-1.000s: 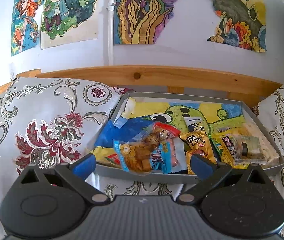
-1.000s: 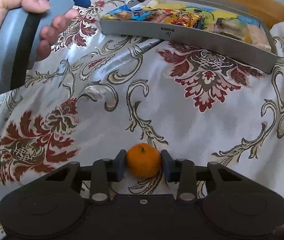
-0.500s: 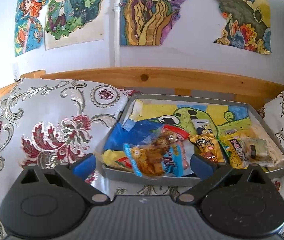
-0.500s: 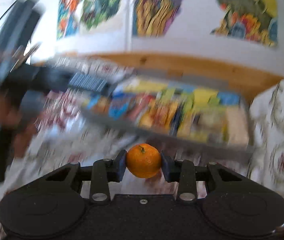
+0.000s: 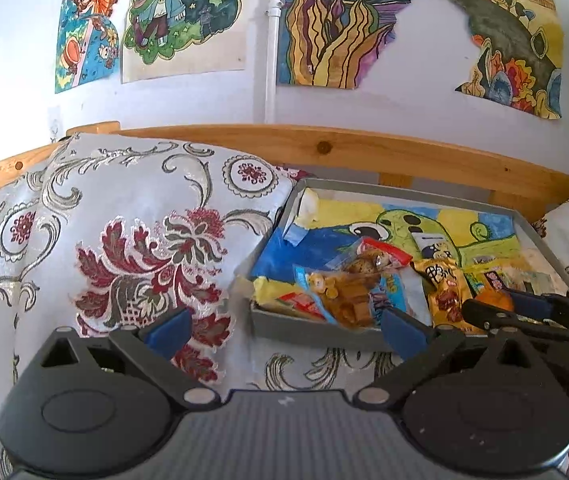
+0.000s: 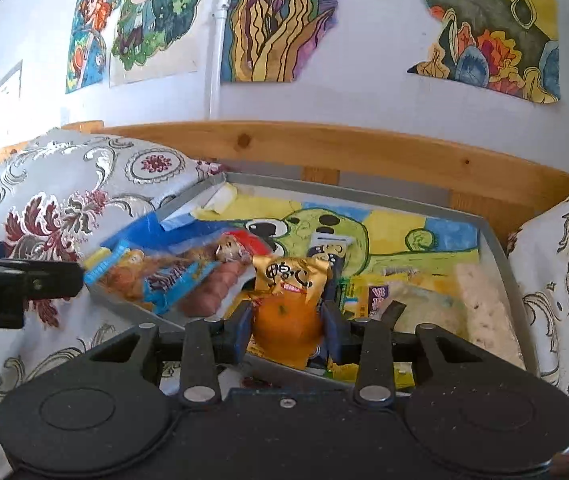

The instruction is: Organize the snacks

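My right gripper (image 6: 286,328) is shut on an orange mandarin (image 6: 284,322), held just over the near rim of a grey tray (image 6: 500,248) of snacks. Right behind the fruit lies a gold snack packet (image 6: 290,276), with a blue packet (image 6: 164,280) to its left. In the left wrist view the mandarin (image 5: 498,300) and the right gripper (image 5: 496,308) show at the right, over the tray (image 5: 284,320). My left gripper (image 5: 284,324) is open, empty, hovering before the tray's near left corner.
The tray lies on a floral cloth (image 5: 124,248) and is lined with a green cartoon drawing (image 6: 364,232). A pale rice cake bar (image 6: 484,308) lies at the tray's right. A wooden rail (image 6: 344,148) and a wall with posters stand behind.
The right gripper has lifted the mandarin off the cloth and carried it forward to the tray's near edge. The left gripper has drifted left, staying open.
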Action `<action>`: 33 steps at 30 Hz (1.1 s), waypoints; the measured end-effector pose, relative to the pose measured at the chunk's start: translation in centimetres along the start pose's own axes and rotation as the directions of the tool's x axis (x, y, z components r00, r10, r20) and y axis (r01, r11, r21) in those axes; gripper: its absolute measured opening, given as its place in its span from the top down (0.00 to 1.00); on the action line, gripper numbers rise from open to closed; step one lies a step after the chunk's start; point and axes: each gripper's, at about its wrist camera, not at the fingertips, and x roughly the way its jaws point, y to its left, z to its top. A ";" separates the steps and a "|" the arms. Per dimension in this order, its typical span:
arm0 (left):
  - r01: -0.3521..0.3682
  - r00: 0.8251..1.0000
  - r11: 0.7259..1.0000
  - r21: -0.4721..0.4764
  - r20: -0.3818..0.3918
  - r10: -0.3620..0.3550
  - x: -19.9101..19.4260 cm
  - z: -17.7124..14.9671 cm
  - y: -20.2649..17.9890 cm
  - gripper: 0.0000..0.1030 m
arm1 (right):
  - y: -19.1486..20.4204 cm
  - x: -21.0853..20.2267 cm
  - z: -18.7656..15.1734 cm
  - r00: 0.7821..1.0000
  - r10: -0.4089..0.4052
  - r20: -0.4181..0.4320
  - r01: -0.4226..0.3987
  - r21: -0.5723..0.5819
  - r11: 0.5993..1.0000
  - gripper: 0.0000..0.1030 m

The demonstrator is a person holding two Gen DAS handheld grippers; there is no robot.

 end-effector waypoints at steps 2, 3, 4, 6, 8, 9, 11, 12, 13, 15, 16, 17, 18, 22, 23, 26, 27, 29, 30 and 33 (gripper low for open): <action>-0.001 1.000 1.000 -0.007 -0.004 0.001 -0.2 -0.2 0.1 0.01 | 0.0 -0.6 0.0 1.000 -0.004 0.010 0.003 0.006 1.000 0.51; -0.002 1.000 1.000 -0.013 -0.007 0.002 -0.3 -0.3 0.1 0.01 | 0.0 -1.0 0.0 1.000 -0.002 0.015 0.002 0.014 1.000 0.46; -0.004 1.000 1.000 -0.019 -0.009 0.004 -0.5 -0.4 0.2 0.01 | -0.1 -1.4 0.0 1.000 0.001 0.021 -0.002 0.018 1.000 0.43; -0.002 1.000 0.999 -0.033 -0.009 0.002 -1.1 -0.5 0.3 0.01 | 0.0 -2.7 -0.1 0.999 -0.003 0.032 0.003 0.016 1.000 0.39; 0.004 1.000 0.999 -0.042 -0.002 -0.004 -1.9 -0.5 0.3 0.01 | -0.1 -4.3 -0.4 0.999 -0.007 0.047 0.006 0.025 1.000 0.32; 0.005 1.000 0.999 -0.044 0.001 -0.005 -2.3 -0.6 0.3 0.01 | -0.1 -5.1 -0.5 0.998 -0.012 0.055 0.010 0.036 0.999 0.27; 0.009 1.000 0.999 -0.049 0.010 -0.009 -3.4 -0.9 0.3 0.01 | -0.1 -6.9 -0.8 0.997 -0.024 0.069 0.019 0.059 0.998 0.21; 0.009 1.000 0.999 -0.051 0.014 -0.009 -3.9 -1.0 0.3 0.01 | -0.1 -7.8 -1.0 0.997 -0.033 0.072 0.027 0.072 0.997 0.19; 0.011 1.000 0.998 -0.054 0.018 -0.010 -4.5 -1.2 0.4 0.01 | -0.2 -8.7 -1.1 0.997 -0.039 0.073 0.033 0.085 0.996 0.16; 0.019 1.000 0.998 -0.066 0.024 -0.017 -5.8 -1.8 0.5 0.01 | -0.1 -10.4 -1.5 0.996 -0.054 0.074 0.046 0.105 0.993 0.09; 0.023 0.999 0.997 -0.074 0.028 -0.021 -6.4 -2.0 0.6 0.01 | -0.1 -11.4 -1.7 0.995 -0.069 0.077 0.059 0.120 0.991 0.05; 0.027 0.999 0.996 -0.083 0.030 -0.025 -7.0 -2.4 0.8 0.01 | -0.1 -12.6 -2.0 0.993 -0.082 0.084 0.070 0.139 0.988 0.03; 0.030 0.999 0.995 -0.092 0.029 -0.028 -7.5 -2.7 0.9 0.01 | -0.1 -13.5 -2.3 0.992 -0.089 0.087 0.075 0.151 0.986 0.02; 0.044 0.999 0.991 -0.124 0.023 -0.042 -9.6 -4.2 1.7 0.01 | 0.5 -17.3 -3.6 0.989 -0.119 0.084 0.102 0.177 0.979 0.01; 0.047 0.999 0.991 -0.129 0.021 -0.044 -10.0 -4.6 1.9 0.01 | 0.7 -18.0 -3.9 0.989 -0.125 0.083 0.109 0.182 0.977 0.01; 0.049 0.999 0.990 -0.136 0.020 -0.047 -11.2 -5.4 2.4 0.01 | 1.4 -19.9 -4.8 0.988 -0.133 0.074 0.116 0.197 0.973 0.01; 0.049 0.999 0.989 -0.136 0.020 -0.047 -11.6 -5.7 2.6 0.01 | 1.6 -20.4 -5.0 0.988 -0.136 0.072 0.119 0.199 0.973 0.01; 0.049 0.999 0.990 -0.136 0.018 -0.046 -12.3 -6.2 3.0 0.01 | 2.2 -21.2 -5.5 0.988 -0.138 0.069 0.122 0.198 0.973 0.01; 0.049 0.999 0.990 -0.134 0.018 -0.047 -12.5 -6.4 3.1 0.01 | 2.4 -21.4 -5.6 0.988 -0.139 0.066 0.123 0.194 0.973 0.01; 0.049 0.999 0.992 -0.120 0.019 -0.047 -13.4 -6.9 3.4 0.01 | 3.1 -22.2 -6.2 0.988 -0.138 0.063 0.124 0.184 0.975 0.01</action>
